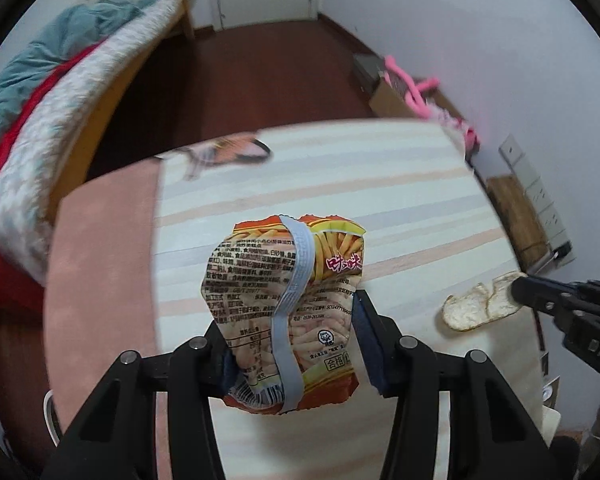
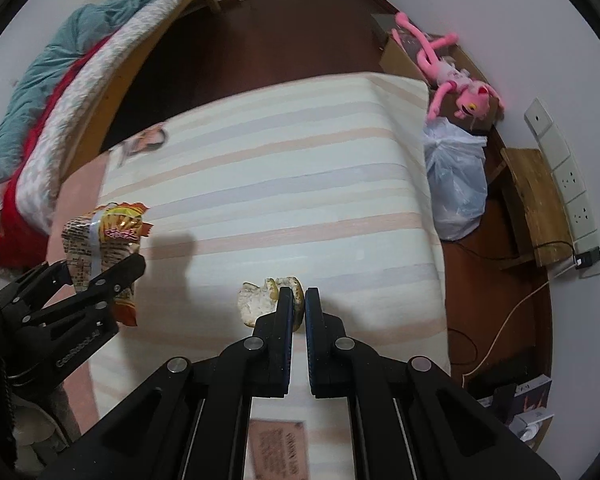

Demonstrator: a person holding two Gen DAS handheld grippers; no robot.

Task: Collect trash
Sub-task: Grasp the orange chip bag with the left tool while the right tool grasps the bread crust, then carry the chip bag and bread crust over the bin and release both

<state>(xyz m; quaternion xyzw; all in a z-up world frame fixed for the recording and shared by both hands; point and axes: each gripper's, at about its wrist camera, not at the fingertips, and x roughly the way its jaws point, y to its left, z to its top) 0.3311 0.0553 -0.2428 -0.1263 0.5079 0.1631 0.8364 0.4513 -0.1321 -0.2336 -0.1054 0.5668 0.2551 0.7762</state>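
**Inspector A:** The left gripper [image 1: 288, 344] is found closed on a crumpled snack wrapper [image 1: 288, 304], pinched by its lower half between the two pads. The wrapper is held upright, with its torn top edge pointing away from the camera, and appears to be lifted clear of the striped cloth on the table [image 1: 380, 184].

**Inspector B:** Confirmed from the right wrist view, where the wrapper [image 2: 104, 248] is seen at far left in the same grip. And the right gripper [image 2: 299, 300]?

**Inspector A:** Its fingers are drawn almost together, with only a narrow slit left between the pads. A pale, bitten piece of bread [image 2: 260, 300] lies directly at the fingertips, its near edge seemingly caught between them. Whether it is truly pinched or merely touched cannot be told.

**Inspector B:** Orientation of the bread?

**Inspector A:** In the left wrist view the bread [image 1: 476, 306] is seen lying flat, long axis running crosswise, most of it extending to the left of the right gripper. It is clearly nearer the right gripper; the left is occupied and well apart.

**Inspector B:** Condition of items?

**Inspector A:** Wrapper: orange and yellow, printed text, creased, opened. Bread: whitish, ragged, browned at one end.

**Inspector B:** Disposal point?

**Inspector A:** A white plastic bag [image 2: 456, 188] stands on the floor past the table's right edge; judged the probable receptacle.
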